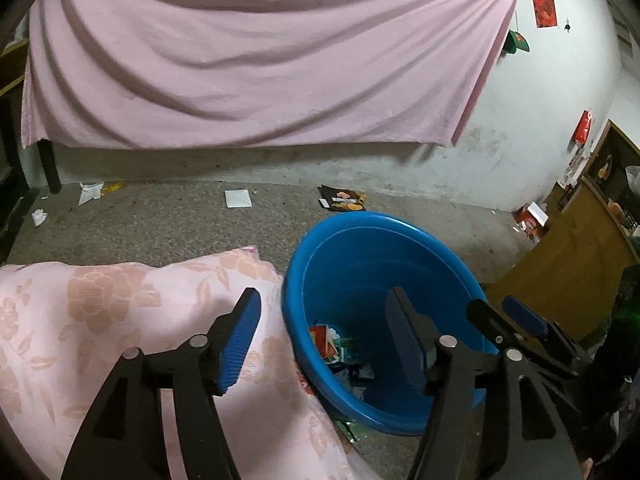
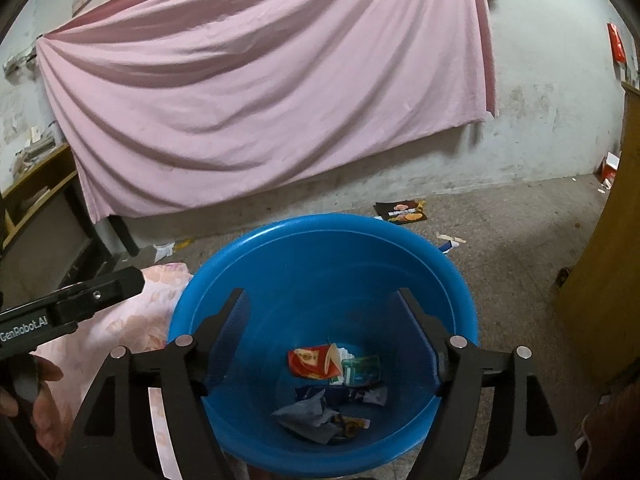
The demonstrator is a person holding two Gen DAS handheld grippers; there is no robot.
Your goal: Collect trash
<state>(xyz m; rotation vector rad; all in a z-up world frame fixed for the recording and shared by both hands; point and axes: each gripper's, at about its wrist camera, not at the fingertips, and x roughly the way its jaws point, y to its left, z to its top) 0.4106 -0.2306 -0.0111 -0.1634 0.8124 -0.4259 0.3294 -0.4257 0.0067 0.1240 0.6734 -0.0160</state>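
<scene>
A blue plastic basin [image 2: 280, 260] [image 1: 372, 248] stands on the floor and holds several wrappers, a red one [image 2: 310, 362], a green one [image 2: 362, 368] and crumpled dark ones [image 2: 308, 416]. My right gripper [image 2: 322, 308] hangs open over the basin with nothing between its blue pads. My left gripper [image 1: 324, 308] is open too, straddling the basin's left rim beside a floral pink cloth [image 1: 100, 320]; its jaws are empty. The right gripper's fingers [image 1: 520, 316] show at the right of the left wrist view. A dark snack bag [image 1: 342, 199] [image 2: 402, 211] lies on the floor beyond the basin.
White paper scraps [image 1: 90, 192] [image 1: 39, 216] and a white card [image 1: 238, 199] lie by the far wall under a hanging pink sheet [image 1: 260, 60]. A wooden stick and small tube [image 2: 450, 242] lie right of the basin. A wooden cabinet [image 1: 568, 272] stands at right.
</scene>
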